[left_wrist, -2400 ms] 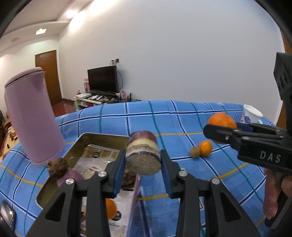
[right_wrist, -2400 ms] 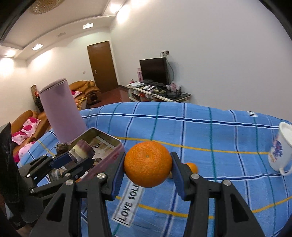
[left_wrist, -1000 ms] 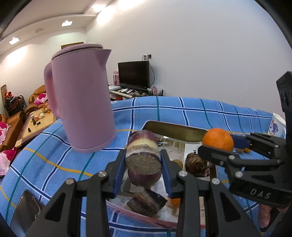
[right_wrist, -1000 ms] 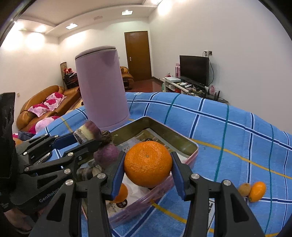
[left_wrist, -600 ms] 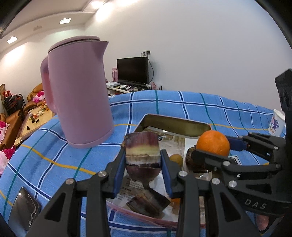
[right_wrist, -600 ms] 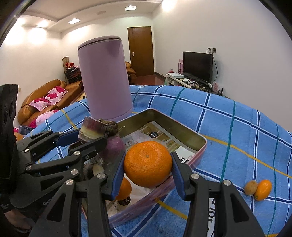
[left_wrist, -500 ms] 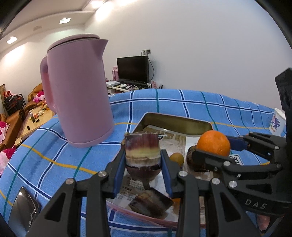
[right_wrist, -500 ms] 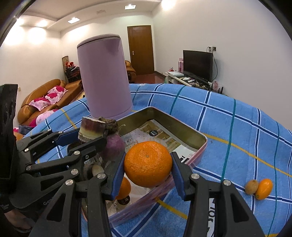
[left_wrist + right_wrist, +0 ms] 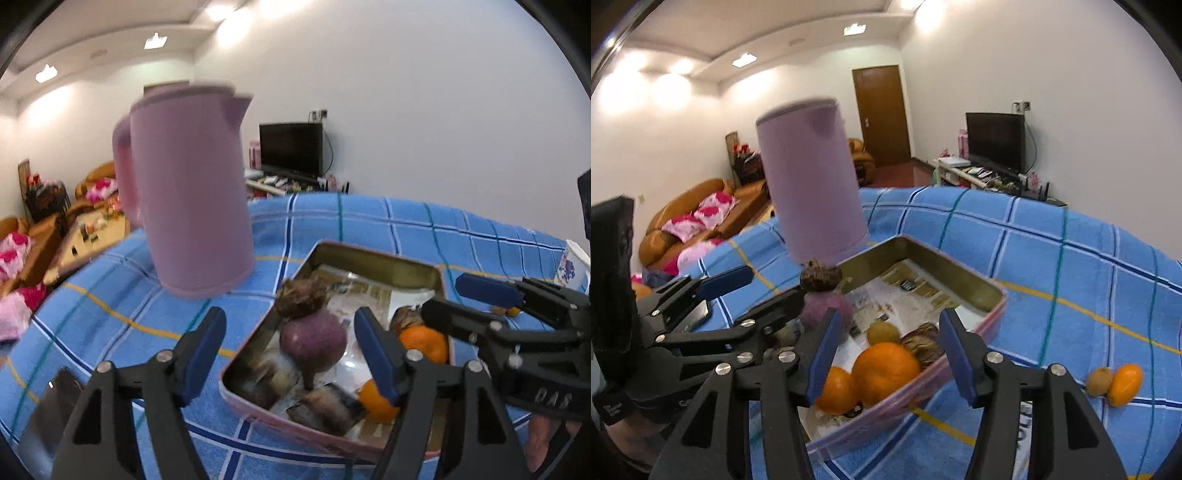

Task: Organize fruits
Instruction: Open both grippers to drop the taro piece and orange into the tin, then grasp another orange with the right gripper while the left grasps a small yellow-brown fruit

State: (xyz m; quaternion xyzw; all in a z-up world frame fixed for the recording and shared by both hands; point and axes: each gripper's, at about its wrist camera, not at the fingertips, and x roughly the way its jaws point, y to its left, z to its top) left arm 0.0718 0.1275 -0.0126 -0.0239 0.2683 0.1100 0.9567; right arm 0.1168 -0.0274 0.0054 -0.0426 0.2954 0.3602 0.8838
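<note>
- My left tongs [image 9: 290, 349] have just been opening, nothing between them, above the tin [image 9: 373, 258].
- My right tongs [image 9: 886, 350] have just been opening; the orange [image 9: 884, 373] lies in the tin, unclamped.

Pink kettle [image 9: 188, 199] crowding tin [image 9: 373, 258] far corner, both tools above tin, blue cloth [image 9: 1089, 280] rightward bare

Both hand-held grippers, each gripping a fruit half a second ago, have just been opening. The left hand-held gripper [image 9: 290, 356] now holds nothing; its sugarcane piece [image 9: 325, 406] lies in the tin [image 9: 960, 275]. The right hand-held gripper [image 9: 886, 356] has released its large orange [image 9: 886, 373] into the tin too.
</note>
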